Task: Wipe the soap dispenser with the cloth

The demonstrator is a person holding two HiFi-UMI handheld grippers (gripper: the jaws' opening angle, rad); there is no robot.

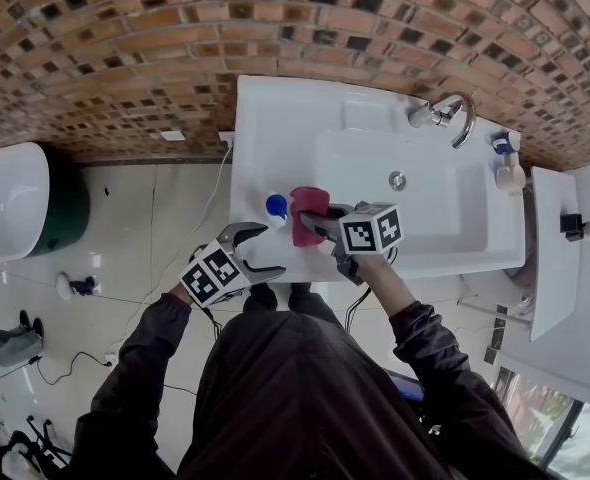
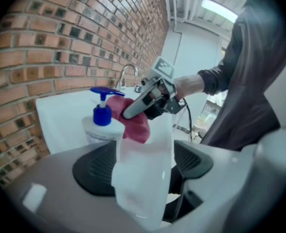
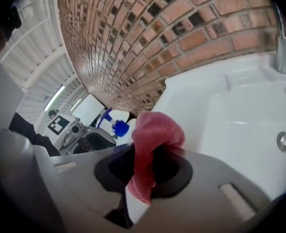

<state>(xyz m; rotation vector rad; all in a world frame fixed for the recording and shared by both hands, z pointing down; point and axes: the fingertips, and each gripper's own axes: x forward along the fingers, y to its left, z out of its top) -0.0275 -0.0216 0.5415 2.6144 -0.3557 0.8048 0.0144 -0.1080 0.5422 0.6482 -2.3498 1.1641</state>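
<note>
No text, label or number is legible anywhere (not even partly).

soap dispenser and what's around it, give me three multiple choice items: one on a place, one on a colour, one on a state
1. Where does the soap dispenser stand?
A. in the basin by the drain
B. on the rim of the sink, at the person's near left corner
C. on the floor

2. What colour is its pump?
A. blue
B. green
C. white

3. What state is the right gripper in?
A. open and empty
B. shut on the faucet
C. shut on the cloth

Answers: B, the head view shows it on that corner. A, the pump is blue in every view. C, the red cloth is pinched between its jaws.
</note>
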